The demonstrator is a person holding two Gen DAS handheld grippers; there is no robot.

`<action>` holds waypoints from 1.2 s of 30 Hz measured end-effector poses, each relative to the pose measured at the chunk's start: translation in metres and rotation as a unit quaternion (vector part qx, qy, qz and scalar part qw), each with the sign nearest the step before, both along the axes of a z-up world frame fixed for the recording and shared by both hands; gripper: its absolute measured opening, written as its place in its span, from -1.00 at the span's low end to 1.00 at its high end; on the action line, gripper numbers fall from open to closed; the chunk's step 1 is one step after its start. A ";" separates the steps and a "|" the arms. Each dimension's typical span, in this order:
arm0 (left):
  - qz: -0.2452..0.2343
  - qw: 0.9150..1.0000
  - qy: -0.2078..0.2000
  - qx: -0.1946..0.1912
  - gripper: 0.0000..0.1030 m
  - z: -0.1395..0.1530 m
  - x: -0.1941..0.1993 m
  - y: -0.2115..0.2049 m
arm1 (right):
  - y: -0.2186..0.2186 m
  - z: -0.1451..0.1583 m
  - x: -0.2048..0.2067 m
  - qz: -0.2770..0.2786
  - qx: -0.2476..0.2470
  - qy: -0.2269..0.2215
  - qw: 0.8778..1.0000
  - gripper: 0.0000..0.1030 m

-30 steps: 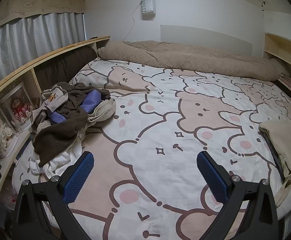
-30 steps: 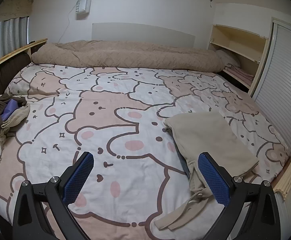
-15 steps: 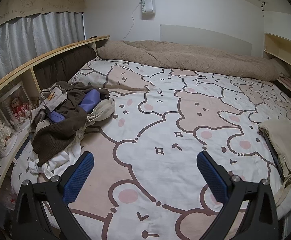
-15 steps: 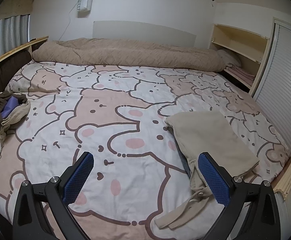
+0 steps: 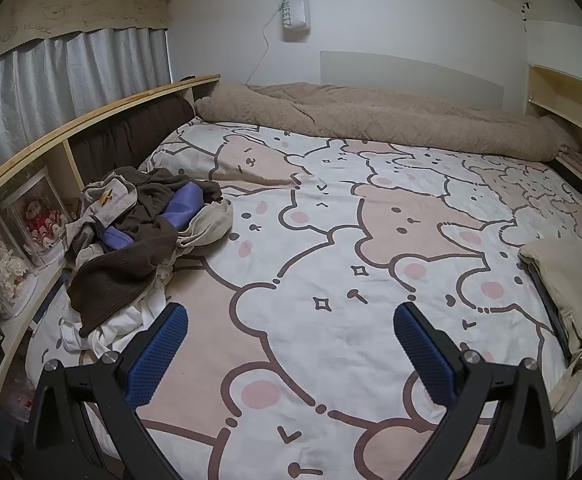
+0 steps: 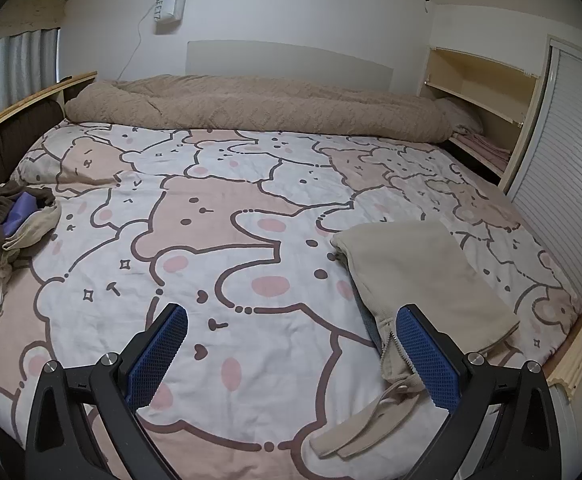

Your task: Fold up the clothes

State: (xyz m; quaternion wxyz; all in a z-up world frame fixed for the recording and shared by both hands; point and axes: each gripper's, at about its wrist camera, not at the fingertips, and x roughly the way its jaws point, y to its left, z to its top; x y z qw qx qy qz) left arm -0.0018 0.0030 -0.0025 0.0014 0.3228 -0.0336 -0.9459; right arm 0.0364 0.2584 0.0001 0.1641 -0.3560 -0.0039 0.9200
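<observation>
A heap of unfolded clothes (image 5: 139, 236) in brown, purple, grey and white lies at the bed's left side; the same heap (image 6: 7, 224) shows at the left edge of the right wrist view. A folded beige garment (image 6: 423, 280) with a zip rests near the bed's right edge, also seen as the beige garment (image 5: 563, 280) in the left wrist view. My left gripper (image 5: 291, 340) hangs open above the bear-print sheet, holding nothing. My right gripper (image 6: 291, 340) is open too, its right finger (image 6: 427, 352) just over the garment's near end.
The bear-print sheet (image 5: 331, 240) covers the bed. A rolled tan duvet (image 5: 371, 120) lies along the far wall. A wooden shelf (image 5: 31, 148) with boxed dolls runs along the left; open shelves (image 6: 479, 108) and a slatted door (image 6: 567, 184) stand at the right.
Both views have drifted slightly; the grippers stay open and nothing on the bed has moved.
</observation>
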 end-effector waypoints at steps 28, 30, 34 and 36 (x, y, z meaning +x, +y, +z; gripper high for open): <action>0.004 1.000 0.004 0.000 1.00 -0.016 -0.014 -0.017 | -0.028 0.006 -0.002 0.066 -0.008 0.084 0.994 1.00; 0.006 1.000 0.003 -0.005 1.00 -0.019 -0.017 -0.020 | -0.038 0.005 -0.007 0.088 -0.005 0.088 0.992 1.00; 0.015 1.000 0.006 -0.012 1.00 -0.025 -0.022 -0.030 | -0.057 0.002 -0.022 0.129 -0.014 0.081 0.988 1.00; 0.019 1.000 0.008 -0.016 1.00 -0.027 -0.025 -0.035 | -0.066 -0.001 -0.041 0.146 -0.038 0.061 0.987 1.00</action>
